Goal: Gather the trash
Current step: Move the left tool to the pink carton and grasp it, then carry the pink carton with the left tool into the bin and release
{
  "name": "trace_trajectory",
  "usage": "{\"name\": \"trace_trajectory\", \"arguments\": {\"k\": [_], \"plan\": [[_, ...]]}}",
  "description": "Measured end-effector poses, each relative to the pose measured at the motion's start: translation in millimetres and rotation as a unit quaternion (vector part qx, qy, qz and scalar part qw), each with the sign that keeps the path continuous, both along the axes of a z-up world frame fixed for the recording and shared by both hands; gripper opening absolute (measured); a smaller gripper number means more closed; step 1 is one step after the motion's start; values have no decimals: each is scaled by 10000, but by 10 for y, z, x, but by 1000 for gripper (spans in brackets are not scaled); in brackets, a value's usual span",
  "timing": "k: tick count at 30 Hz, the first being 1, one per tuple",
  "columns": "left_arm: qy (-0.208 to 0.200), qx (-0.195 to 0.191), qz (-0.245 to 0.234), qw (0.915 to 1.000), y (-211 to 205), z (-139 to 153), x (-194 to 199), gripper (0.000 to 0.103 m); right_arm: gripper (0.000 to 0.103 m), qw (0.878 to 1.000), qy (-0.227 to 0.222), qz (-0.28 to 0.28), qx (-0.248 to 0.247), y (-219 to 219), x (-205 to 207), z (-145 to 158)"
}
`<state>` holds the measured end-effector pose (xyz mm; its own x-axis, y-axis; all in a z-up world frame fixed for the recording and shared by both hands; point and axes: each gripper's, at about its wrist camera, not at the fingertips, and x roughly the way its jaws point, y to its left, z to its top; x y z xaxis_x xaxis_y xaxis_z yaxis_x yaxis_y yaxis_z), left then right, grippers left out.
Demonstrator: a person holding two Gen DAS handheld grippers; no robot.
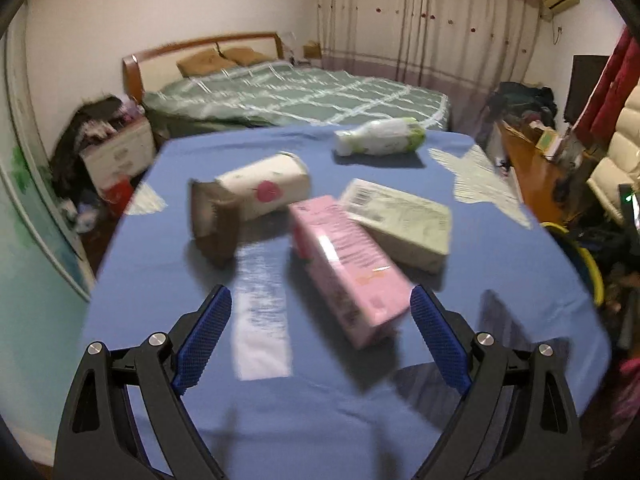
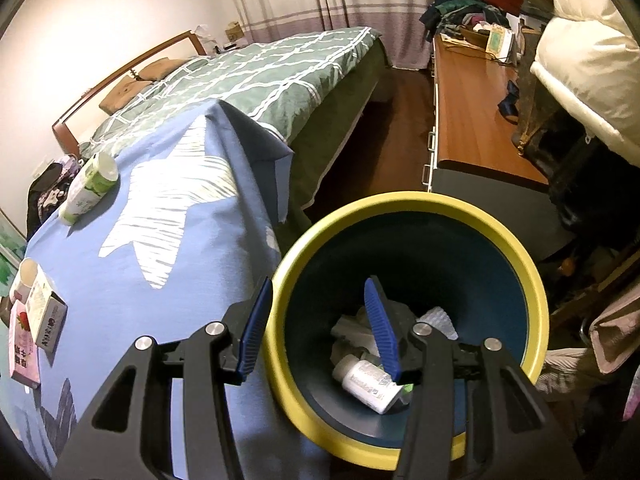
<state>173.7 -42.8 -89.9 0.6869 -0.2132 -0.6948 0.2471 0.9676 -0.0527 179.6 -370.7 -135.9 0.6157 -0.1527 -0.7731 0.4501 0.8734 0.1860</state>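
Observation:
Trash lies on a table under a blue cloth (image 1: 304, 420). In the left wrist view a pink carton (image 1: 344, 264) lies nearest, leaning on a pale green box (image 1: 400, 220). A white tube with a pink dot (image 1: 264, 188) and a brown piece (image 1: 214, 220) lie to its left, and a white-green bottle (image 1: 380, 136) sits at the far edge. My left gripper (image 1: 320, 300) hangs open just short of the pink carton's near end, holding nothing. My right gripper (image 2: 319, 284) stands open and empty over the yellow rim of a dark blue bin (image 2: 400, 208). A white bottle (image 2: 368, 380) and crumpled wrappers lie inside the bin.
The bin stands off the table's right edge. A bed with a green checked cover (image 2: 280, 76) lies beyond the table. A long wooden desk (image 2: 476, 100) with clutter runs along the right. A nightstand with piled clothes (image 1: 112, 152) stands at the left.

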Motion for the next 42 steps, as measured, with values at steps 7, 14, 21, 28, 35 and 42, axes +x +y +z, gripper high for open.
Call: {"name": "trace_trajectory", "arguments": {"k": [7,14,21,28,35,42], "plan": [[651,6,273,9975,-472,-190,397,75,46,9999,-52,99,44,73,20,18],[1038,175,732,9917,-499,-421,773,69,46,9998,-32,161,101,47,32,-12],[1154,339,660,9905,-468,-487,826,51,46,9997,-51,160,191,1,29,-47],[886,464,424,9941,-391,-372,635,39,46,9996,-63,167,217,-4,5,-57],[581,424,-5,9974,-480,-56,227,39,46,9994,-101,204,242,13,-50,-62],[298,258,-1011,9941,-1102,270,-40,39,46,9996,-206,54,173,-80,-246,7]]}}
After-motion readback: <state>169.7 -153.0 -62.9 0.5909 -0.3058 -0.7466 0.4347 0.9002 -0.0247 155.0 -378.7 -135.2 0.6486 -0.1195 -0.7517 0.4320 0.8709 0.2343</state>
